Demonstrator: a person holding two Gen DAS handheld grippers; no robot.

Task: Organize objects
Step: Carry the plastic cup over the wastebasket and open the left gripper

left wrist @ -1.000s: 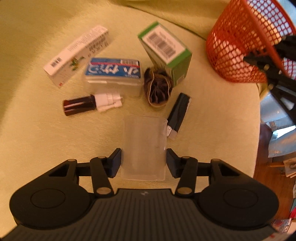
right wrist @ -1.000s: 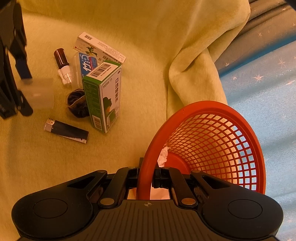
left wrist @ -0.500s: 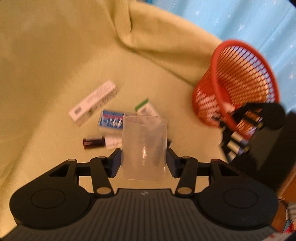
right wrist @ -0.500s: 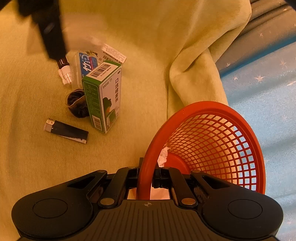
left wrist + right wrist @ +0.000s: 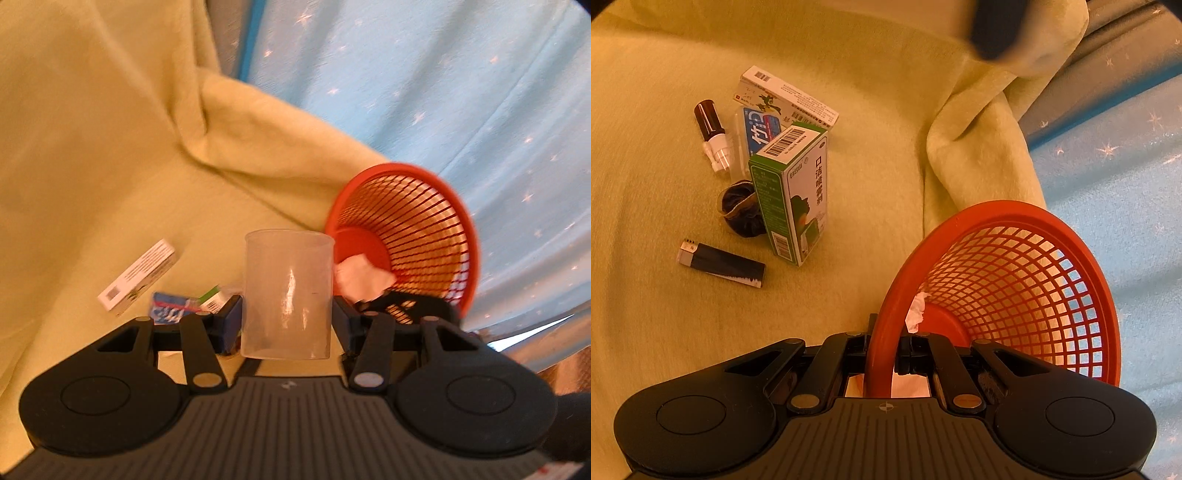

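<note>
Your left gripper (image 5: 287, 326) holds the clear plastic cup (image 5: 287, 293) upright between its fingers, lifted above the yellow blanket (image 5: 92, 147). Just beyond the cup, to its right, is the red basket (image 5: 443, 206), tilted, with a crumpled tissue (image 5: 360, 275) inside. Your right gripper (image 5: 886, 350) is closed on the basket rim. Farther left on the blanket lie the lighter (image 5: 720, 263), green box (image 5: 792, 192) and brown bottle (image 5: 710, 123).
</note>
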